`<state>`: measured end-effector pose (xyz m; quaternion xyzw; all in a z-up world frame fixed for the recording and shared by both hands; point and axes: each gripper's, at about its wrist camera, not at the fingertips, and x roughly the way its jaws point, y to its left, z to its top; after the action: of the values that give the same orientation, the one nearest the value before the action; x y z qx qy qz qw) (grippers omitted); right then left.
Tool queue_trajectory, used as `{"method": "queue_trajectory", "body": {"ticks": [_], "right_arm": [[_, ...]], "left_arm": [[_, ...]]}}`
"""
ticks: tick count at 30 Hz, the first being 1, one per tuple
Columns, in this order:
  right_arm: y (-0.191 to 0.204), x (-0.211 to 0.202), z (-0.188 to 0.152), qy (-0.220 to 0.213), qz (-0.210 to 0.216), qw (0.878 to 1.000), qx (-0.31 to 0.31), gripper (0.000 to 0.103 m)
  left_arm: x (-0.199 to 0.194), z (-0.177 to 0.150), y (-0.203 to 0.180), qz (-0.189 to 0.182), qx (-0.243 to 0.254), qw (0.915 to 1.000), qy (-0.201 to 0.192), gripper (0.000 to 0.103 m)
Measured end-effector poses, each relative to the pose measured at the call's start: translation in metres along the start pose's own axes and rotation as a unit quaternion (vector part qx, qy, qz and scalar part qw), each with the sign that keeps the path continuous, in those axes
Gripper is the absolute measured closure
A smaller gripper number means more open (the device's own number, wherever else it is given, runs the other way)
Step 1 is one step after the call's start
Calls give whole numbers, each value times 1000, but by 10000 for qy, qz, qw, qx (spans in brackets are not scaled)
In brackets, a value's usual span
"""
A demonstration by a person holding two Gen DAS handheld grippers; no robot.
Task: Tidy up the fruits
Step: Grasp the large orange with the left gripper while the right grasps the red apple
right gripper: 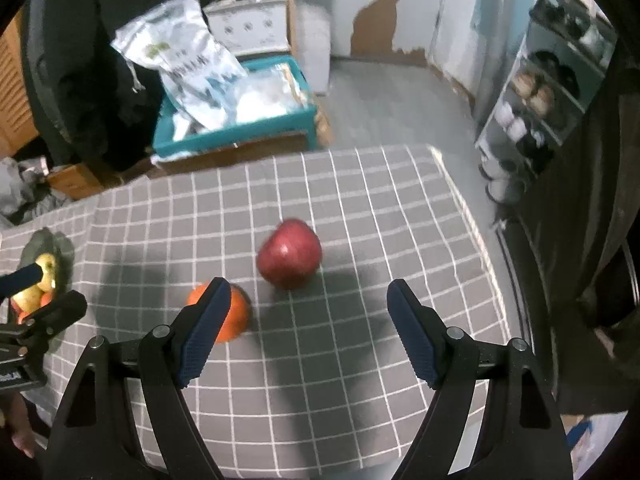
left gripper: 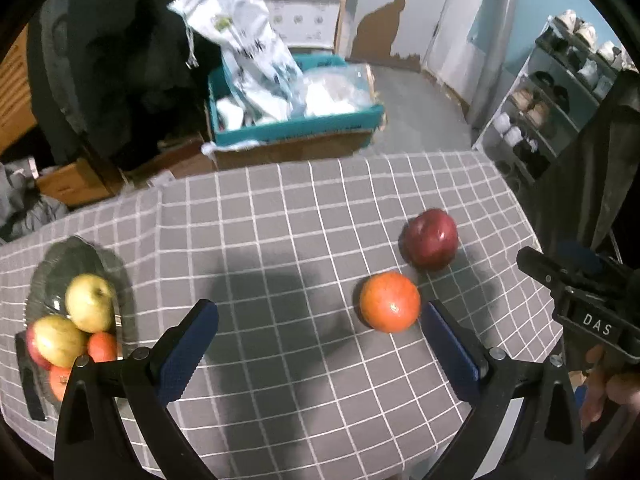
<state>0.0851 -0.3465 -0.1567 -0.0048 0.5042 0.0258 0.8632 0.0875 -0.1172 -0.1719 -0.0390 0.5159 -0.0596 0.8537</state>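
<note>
An orange (left gripper: 390,302) and a red apple (left gripper: 430,239) lie loose on the grey checked tablecloth (left gripper: 280,240). A glass bowl (left gripper: 56,264) at the left holds yellow-green apples (left gripper: 90,302), a red fruit and small oranges. My left gripper (left gripper: 320,312) is open and empty above the cloth, with the orange just inside its right finger (left gripper: 450,346). My right gripper (right gripper: 308,292) is open and empty, with the red apple (right gripper: 289,254) just ahead between its fingers and the orange (right gripper: 236,316) partly hidden behind its left finger (right gripper: 206,326). The bowl (right gripper: 44,240) shows at far left.
Beyond the table's far edge stands a teal crate (left gripper: 296,128) on a cardboard box with white bags (left gripper: 248,40). A shoe rack (left gripper: 552,96) stands at the right. Dark clothing (left gripper: 120,60) hangs at the back left. The right gripper's body (left gripper: 580,288) shows at the left view's right edge.
</note>
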Motion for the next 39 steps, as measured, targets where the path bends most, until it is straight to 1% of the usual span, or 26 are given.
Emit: {"method": "queue_trajectory", "body": {"ticks": [9, 11, 20, 25, 29, 33, 36, 39], "right_arm": [[-16, 49, -15, 559, -328, 9979, 92, 24], [-20, 60, -18, 652, -334, 9972, 143, 24], [-32, 88, -27, 922, -474, 9945, 163, 24], [-40, 89, -27, 932, -720, 9929, 142, 24], [-46, 89, -26, 935, -479, 9939, 348, 24], [-49, 91, -26, 971, -525, 9933, 345, 24], [-51, 92, -24, 979, -429, 9932, 452, 24], [-50, 92, -22, 964, -329, 9934, 524, 24]], "left_arm": [[48, -5, -18, -31, 130, 9993, 342, 1], [60, -7, -23, -66, 149, 9988, 453, 1], [95, -10, -40, -159, 321, 9966, 736, 1], [113, -11, -44, -237, 323, 9951, 899, 1], [128, -12, -48, -357, 249, 9933, 1071, 1], [140, -14, -51, -413, 259, 9917, 1191, 1], [146, -16, -50, -452, 236, 9907, 1261, 1], [150, -17, -50, -530, 210, 9904, 1261, 3]]}}
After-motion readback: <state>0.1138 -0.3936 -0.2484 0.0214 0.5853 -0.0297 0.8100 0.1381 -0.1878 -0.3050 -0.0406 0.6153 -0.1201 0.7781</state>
